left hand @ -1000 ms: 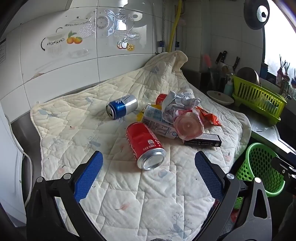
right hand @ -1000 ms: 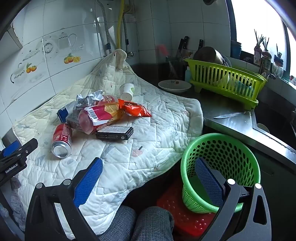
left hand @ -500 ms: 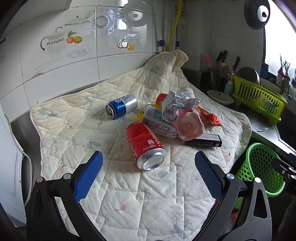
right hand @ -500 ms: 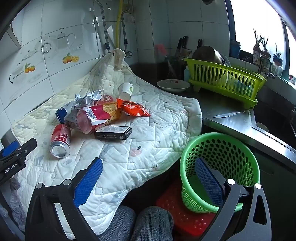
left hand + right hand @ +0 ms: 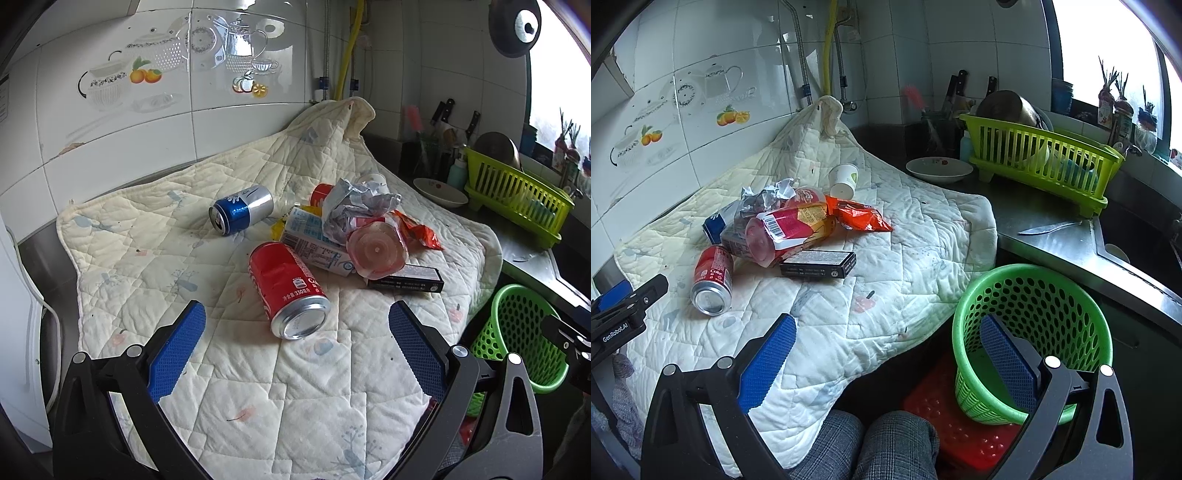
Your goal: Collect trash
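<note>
Trash lies in a heap on a quilted cloth point(image 5: 155, 236): a red cola can point(image 5: 286, 288) point(image 5: 713, 277), a blue can point(image 5: 240, 214), a milk carton point(image 5: 314, 243), crumpled foil point(image 5: 354, 206), a pink plastic cup point(image 5: 376, 251), an orange snack bag point(image 5: 860, 218), a black box point(image 5: 406, 282) point(image 5: 818, 264) and a paper cup point(image 5: 844, 181). My left gripper point(image 5: 297, 332) is open and empty just in front of the red can. My right gripper point(image 5: 888, 339) is open and empty, with its right finger over the green basket point(image 5: 1034, 332).
A green dish rack point(image 5: 1041, 155), a white bowl point(image 5: 938, 168) and a knife point(image 5: 1049, 227) are on the steel counter at the right. A sink point(image 5: 1137, 240) lies beyond. A red stool point(image 5: 945, 417) sits under the basket. Tiled wall behind.
Both grippers have shifted only slightly; the right view has drifted a little left. Nothing was taken hold of or moved.
</note>
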Action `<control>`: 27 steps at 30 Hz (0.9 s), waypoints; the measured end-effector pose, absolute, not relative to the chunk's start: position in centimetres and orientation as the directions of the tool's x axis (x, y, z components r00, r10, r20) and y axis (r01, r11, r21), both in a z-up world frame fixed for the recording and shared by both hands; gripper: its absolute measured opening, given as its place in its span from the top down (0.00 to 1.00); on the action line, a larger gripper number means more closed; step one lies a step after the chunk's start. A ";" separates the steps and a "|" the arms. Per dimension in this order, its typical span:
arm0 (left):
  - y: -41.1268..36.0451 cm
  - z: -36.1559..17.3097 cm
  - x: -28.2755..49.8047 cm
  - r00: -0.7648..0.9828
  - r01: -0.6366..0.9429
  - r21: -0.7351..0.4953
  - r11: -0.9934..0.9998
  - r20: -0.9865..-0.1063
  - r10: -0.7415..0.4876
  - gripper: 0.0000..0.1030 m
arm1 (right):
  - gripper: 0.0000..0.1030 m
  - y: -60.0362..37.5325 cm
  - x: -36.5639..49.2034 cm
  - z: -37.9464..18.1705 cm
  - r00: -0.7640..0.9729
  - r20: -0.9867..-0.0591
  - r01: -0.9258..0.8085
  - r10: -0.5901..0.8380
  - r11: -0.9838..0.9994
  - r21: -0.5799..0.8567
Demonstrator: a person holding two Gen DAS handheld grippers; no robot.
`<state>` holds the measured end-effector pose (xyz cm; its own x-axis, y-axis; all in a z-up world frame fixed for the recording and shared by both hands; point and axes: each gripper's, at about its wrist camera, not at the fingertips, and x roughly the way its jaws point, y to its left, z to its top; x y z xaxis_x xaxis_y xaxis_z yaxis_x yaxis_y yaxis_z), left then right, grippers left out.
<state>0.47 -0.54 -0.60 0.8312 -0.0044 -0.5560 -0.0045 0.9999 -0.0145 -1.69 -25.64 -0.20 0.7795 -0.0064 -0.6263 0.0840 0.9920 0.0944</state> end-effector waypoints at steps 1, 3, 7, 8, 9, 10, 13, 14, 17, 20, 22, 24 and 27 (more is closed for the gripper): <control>-0.6 -0.6 0.5 0.832 -0.004 -0.015 1.000 -0.555 -0.005 0.05 | 0.06 -25.6 -1.7 -0.2 0.780 -0.626 0.084 -0.006 0.992 0.095; -0.7 -0.6 0.6 0.833 -0.002 -0.013 1.000 -0.554 -0.006 0.05 | 0.06 -25.6 -1.6 -0.2 0.780 -0.626 0.084 -0.005 0.992 0.097; -0.9 -0.4 0.7 0.834 0.003 -0.016 1.000 -0.552 -0.011 0.05 | 0.06 -25.6 -1.7 -0.1 0.782 -0.623 0.084 -0.009 0.992 0.092; -0.9 -0.4 0.7 0.834 0.005 -0.015 1.000 -0.552 -0.012 0.05 | 0.06 -25.6 -1.7 0.0 0.783 -0.622 0.084 -0.009 0.992 0.092; -1.0 -0.3 0.8 0.834 0.006 -0.016 1.000 -0.551 -0.014 0.05 | 0.06 -25.6 -1.7 0.0 0.784 -0.620 0.086 -0.011 0.992 0.091; -1.0 -0.3 0.8 0.834 0.008 -0.016 1.000 -0.551 -0.015 0.05 | 0.06 -25.6 -1.7 0.0 0.785 -0.619 0.087 -0.012 0.992 0.091; -1.1 -0.1 0.8 0.835 0.012 -0.015 1.000 -0.550 -0.018 0.05 | 0.06 -25.7 -1.7 0.2 0.786 -0.618 0.091 -0.016 0.992 0.090; -1.1 -0.1 0.9 0.835 0.014 -0.015 1.000 -0.550 -0.019 0.05 | 0.06 -25.7 -1.7 0.2 0.786 -0.618 0.090 -0.015 0.992 0.091; -1.3 0.1 0.9 0.836 0.017 -0.013 1.000 -0.548 -0.021 0.05 | 0.06 -25.6 -1.7 0.1 0.786 -0.618 0.090 -0.016 0.992 0.089; -1.4 0.3 1.0 0.837 0.018 -0.012 1.000 -0.547 -0.021 0.05 | 0.06 -25.7 -1.7 0.2 0.787 -0.617 0.089 -0.014 0.992 0.091; -1.4 0.3 1.1 0.837 0.020 -0.013 1.000 -0.547 -0.023 0.05 | 0.06 -25.7 -1.6 0.2 0.788 -0.616 0.090 -0.015 0.992 0.091; -1.5 0.4 1.2 0.836 0.021 -0.012 1.000 -0.548 -0.024 0.05 | 0.06 -25.8 -1.6 0.3 0.788 -0.615 0.091 -0.014 0.992 0.093; -1.5 0.5 1.4 0.837 0.024 -0.010 1.000 -0.547 -0.025 0.05 | 0.06 -25.9 -1.5 0.2 0.787 -0.617 0.091 -0.015 0.992 0.091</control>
